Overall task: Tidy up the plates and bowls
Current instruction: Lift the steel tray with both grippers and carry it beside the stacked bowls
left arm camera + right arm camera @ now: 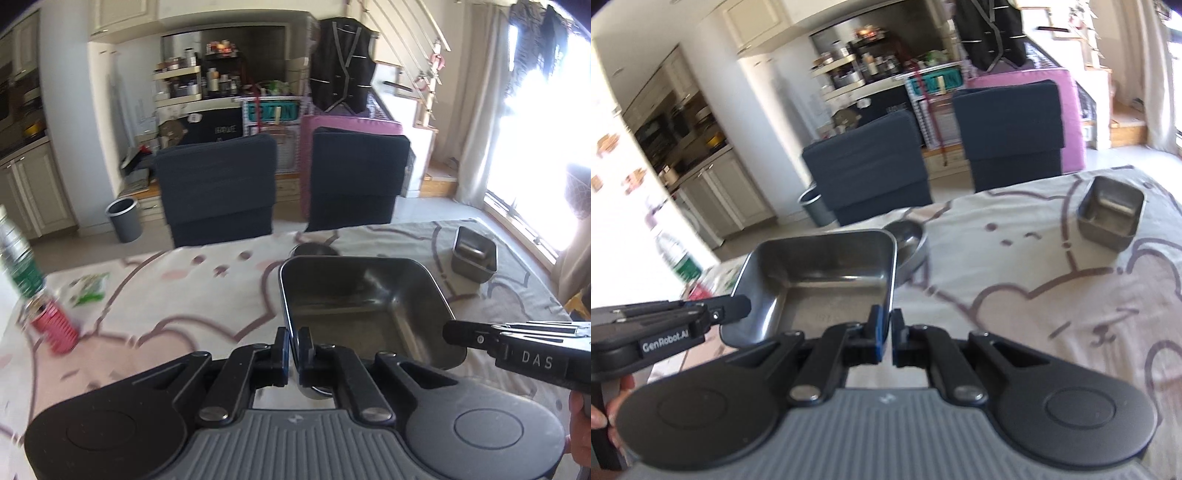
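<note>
Above the desk [155, 332] with its pink-patterned cloth, both claws tilt downward and share one large rectangular steel tray [365, 306]. Its left rim is pinched in the closed left claw [294, 350], its right rim in the closed right claw [889, 334], so the tray hangs between them. Just behind it sits a round steel bowl [912, 240], partly hidden by the tray's far edge. Well off to the right stands a small square steel container [1112, 214]. Near the desk's left edge are a red ribbed can [55, 325] and a green-labelled bottle [18, 258]. Two dark blue chairs [218, 184] face the far side.
</note>
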Tool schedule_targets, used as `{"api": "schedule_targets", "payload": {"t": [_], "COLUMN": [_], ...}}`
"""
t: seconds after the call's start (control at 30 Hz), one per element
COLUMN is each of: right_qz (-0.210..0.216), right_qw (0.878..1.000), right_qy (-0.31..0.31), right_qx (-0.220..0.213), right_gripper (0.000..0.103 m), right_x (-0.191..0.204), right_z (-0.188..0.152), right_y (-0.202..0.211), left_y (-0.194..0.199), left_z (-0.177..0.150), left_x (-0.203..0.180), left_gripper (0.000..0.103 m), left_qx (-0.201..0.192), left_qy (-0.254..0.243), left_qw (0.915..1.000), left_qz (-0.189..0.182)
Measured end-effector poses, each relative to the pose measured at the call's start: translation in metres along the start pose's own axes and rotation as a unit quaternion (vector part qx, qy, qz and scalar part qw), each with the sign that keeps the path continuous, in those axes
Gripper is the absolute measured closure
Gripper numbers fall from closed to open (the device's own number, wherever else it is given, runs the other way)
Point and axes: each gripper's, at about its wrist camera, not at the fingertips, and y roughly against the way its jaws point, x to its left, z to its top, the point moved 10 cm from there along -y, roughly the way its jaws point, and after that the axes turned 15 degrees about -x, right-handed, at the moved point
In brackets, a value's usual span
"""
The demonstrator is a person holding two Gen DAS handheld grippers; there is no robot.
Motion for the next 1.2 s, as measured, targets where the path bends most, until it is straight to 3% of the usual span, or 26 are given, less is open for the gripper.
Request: {"api": "schedule_targets", "payload": {"t": [0.2,0.6,0.83,1.2], "right_qz": [0.019,0.042,0.058,0.066], "right_qw": [0.999,0.986,0.972,0.962], "right_qy": [0.035,0.118,0.163,0.185], "right_qx": [0.03,0.114,0.156,0.19], "right_gripper": [0.097,0.097,0.094,0.094], "right_x": [0.039,0.084,0.105,0.111], "right_z": [-0.035,-0.094,-0.125,-0.148], "right_y": [0.01,-0.009,-0.022,-0.024], "left_y": [0.035,0.044,0.037,0.033], "left_z": [-0.041,-0.125,-0.149,-0.161], "left_x": [0.031,0.086,0.1,0.108], "left_gripper": [0.096,0.096,0.096,0.096], "left_qx": [0.02,0.13,0.176,0.204], "left_qy": [0.005,0.032,0.025,0.013], "left_qw": [0.9996,0.9894,0.9818,0.976], "left_qz": [0.02,0.055,0.068,0.075]}}
